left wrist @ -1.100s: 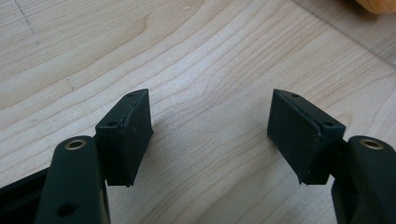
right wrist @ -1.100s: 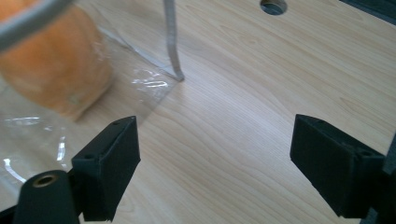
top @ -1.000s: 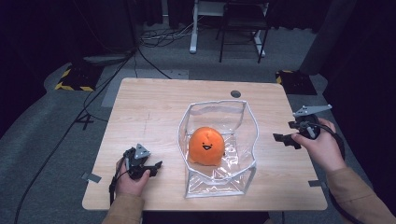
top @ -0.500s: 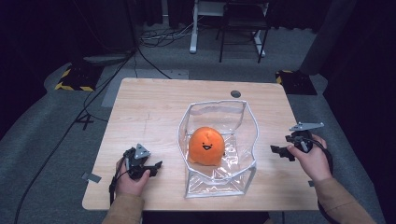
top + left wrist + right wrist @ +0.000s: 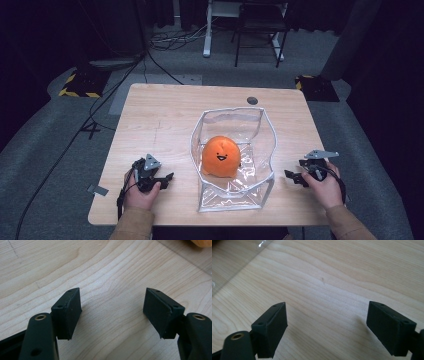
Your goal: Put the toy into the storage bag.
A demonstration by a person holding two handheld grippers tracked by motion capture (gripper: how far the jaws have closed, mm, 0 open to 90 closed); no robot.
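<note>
**Both grippers empty beside the clear bag**

A clear plastic bag (image 5: 235, 160) stands open in the middle of the wooden desk (image 5: 160, 120), slightly below the frame's centre in the high view. Inside it sits an orange plush toy (image 5: 221, 156) with a small smiling face, resting on the bag's bottom.

The left gripper (image 5: 162, 178) lies low in the lower left of the high view, held in a hand (image 5: 141, 194) near the desk's front edge, well apart from the bag. In the left gripper view its jaws stand wide apart over bare wood, with nothing between them (image 5: 112, 312).

The right gripper (image 5: 295, 177) is at the lower right, just beside the bag's right wall, held in the other hand (image 5: 325, 187). Its jaws are likewise spread wide over the wood and grip nothing (image 5: 327, 327); a strip of the bag crosses the upper left corner of the right gripper view.
</note>
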